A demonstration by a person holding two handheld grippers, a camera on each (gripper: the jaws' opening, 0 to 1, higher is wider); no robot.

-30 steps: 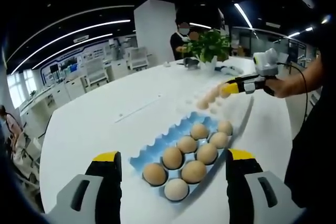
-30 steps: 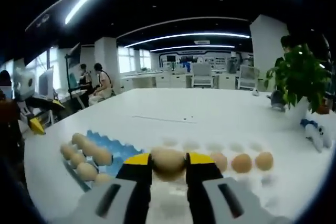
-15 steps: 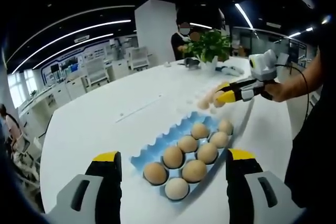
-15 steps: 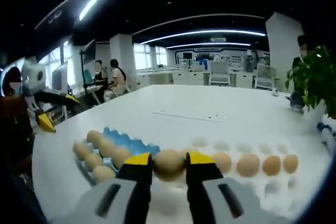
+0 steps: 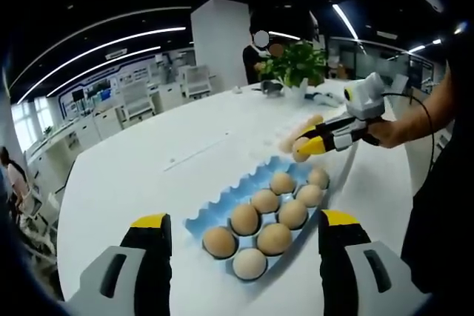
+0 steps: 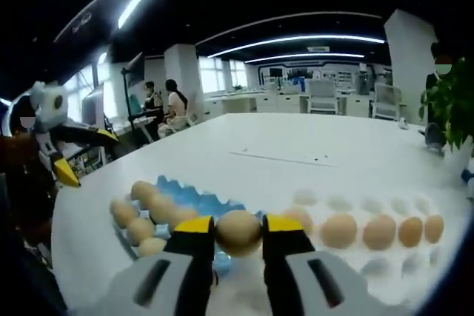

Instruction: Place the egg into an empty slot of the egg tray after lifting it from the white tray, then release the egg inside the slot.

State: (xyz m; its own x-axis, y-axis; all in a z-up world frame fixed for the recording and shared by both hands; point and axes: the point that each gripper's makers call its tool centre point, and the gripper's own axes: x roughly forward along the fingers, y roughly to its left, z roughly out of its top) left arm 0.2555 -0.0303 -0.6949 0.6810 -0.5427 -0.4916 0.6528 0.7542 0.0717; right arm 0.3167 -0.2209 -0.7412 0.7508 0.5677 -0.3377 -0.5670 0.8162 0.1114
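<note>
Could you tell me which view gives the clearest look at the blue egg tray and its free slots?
The left gripper view: the blue egg tray lies open below, eggs and bare slots visible. In the right gripper view it is low, oblique, partly behind the right hand-held gripper.

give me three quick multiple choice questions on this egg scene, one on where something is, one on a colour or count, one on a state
1. Where is the egg held by the right claw?
A. in the air, above the table
B. seated in a slot
C. on the floor

2. What colour is the egg tray with the wavy edge?
A. red
B. blue
C. black

3. The left claw is:
A. shut on an egg
B. open, holding nothing
C. gripping the plant

A: the light brown egg sits between the right claw tips, raised above the white table.
B: the blue egg tray.
B: the left claw tips stand wide apart.
</note>
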